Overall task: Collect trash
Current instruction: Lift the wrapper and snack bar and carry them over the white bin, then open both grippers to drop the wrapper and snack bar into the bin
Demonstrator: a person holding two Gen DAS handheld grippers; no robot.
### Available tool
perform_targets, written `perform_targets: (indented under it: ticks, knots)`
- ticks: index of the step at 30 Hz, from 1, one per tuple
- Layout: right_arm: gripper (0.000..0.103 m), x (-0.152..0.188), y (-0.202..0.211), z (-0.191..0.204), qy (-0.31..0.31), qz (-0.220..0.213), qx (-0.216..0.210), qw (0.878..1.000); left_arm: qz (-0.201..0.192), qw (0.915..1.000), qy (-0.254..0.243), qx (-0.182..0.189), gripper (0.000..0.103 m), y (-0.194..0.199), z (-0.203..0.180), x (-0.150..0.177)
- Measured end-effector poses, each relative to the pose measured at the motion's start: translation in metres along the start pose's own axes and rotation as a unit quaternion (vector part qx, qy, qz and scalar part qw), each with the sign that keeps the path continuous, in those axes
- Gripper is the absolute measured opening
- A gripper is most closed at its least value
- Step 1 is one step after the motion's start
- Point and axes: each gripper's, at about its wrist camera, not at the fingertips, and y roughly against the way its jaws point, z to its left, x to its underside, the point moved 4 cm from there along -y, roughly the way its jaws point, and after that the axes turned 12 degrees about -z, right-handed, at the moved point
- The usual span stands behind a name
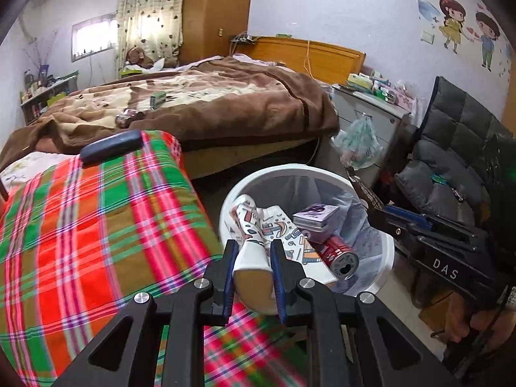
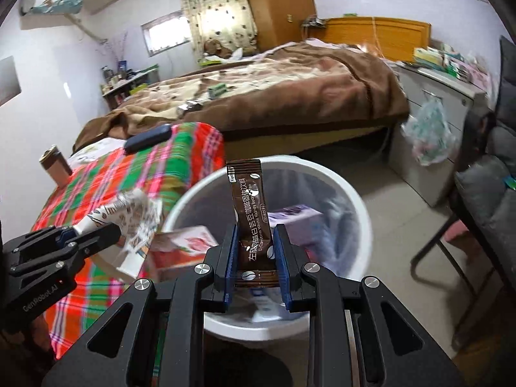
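Observation:
My left gripper (image 1: 253, 258) is shut on a crumpled white patterned paper cup (image 1: 254, 242) and holds it over the near left rim of the white trash bin (image 1: 383, 248). In the bin lie a purple box (image 1: 317, 217) and a red can (image 1: 340, 256). My right gripper (image 2: 256, 245) is shut on a brown coffee sachet (image 2: 250, 206), upright over the bin (image 2: 351, 193). In the right wrist view the left gripper (image 2: 96, 235) shows at the left with the cup (image 2: 129, 216). A green box (image 1: 158, 99) and a crushed can (image 1: 127, 117) lie on the bed.
A plaid-covered surface (image 1: 96, 219) with a dark case (image 1: 113, 145) stands left of the bin. The bed with a brown blanket (image 1: 225, 103) is behind. A grey chair (image 1: 451, 161), a cabinet (image 1: 364, 113) and a hanging plastic bag (image 1: 356, 143) are to the right.

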Motion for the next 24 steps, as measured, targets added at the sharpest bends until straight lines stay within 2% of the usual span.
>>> perform_targets:
  ticks: [5, 11, 17, 21, 22, 23, 24]
  knots:
    - [0.023, 0.005, -0.005, -0.014, -0.013, 0.009, 0.007, 1.000, -0.001, 0.9998, -0.019, -0.005, 0.021, -0.012, -0.017, -0.006]
    - [0.023, 0.007, 0.001, -0.027, -0.019, 0.008, 0.007, 1.000, 0.026, 0.9994, -0.021, 0.009, 0.021, -0.037, -0.032, 0.003]
    - [0.023, 0.010, -0.005, -0.035, -0.020, 0.016, 0.013, 1.000, 0.029, 0.9989, -0.036, 0.004, 0.021, -0.048, -0.045, -0.001]
    - [0.023, 0.012, -0.012, -0.036, -0.015, 0.031, 0.013, 0.999, 0.032, 0.9990, -0.030, 0.014, 0.021, -0.055, -0.048, -0.005]
    - [0.023, 0.013, -0.013, -0.036, -0.013, 0.035, 0.012, 0.999, 0.032, 0.9990, -0.026, 0.015, 0.025, -0.056, -0.048, -0.005]
    - [0.024, 0.014, -0.013, -0.035, -0.010, 0.036, 0.010, 0.999, 0.033, 0.9991, -0.023, 0.013, 0.040, -0.056, -0.047, -0.005]
    - [0.024, 0.014, -0.013, -0.035, -0.007, 0.038, 0.009, 0.999, 0.032, 0.9992, -0.019, 0.010, 0.050, -0.057, -0.045, -0.005]
